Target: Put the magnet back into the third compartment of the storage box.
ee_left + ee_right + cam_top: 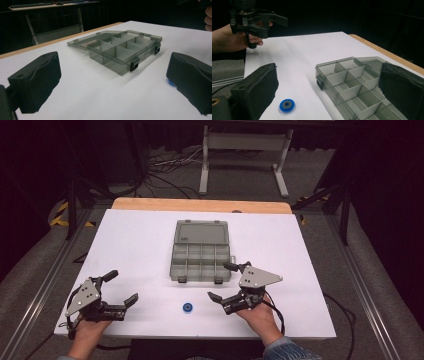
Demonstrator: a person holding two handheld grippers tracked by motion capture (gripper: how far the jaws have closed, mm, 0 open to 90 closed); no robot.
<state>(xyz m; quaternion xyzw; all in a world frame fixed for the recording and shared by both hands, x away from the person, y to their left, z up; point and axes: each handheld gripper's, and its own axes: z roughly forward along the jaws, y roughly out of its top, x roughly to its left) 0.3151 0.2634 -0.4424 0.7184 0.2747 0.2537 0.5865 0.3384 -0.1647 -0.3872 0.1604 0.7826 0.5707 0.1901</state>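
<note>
White tabletop (300, 250) over a wooden board, its edge (200, 205) showing at the far side. Grey carpeted floor (250, 175) beyond, with a tangle of black cables (165, 167) and a pale metal stand (245, 155). Dark, unlit surroundings.

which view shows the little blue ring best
The right gripper view: the blue ring lies whole on the white table, dark centre plain. The high view shows it small; the left gripper view shows a sliver behind a jaw.
</note>
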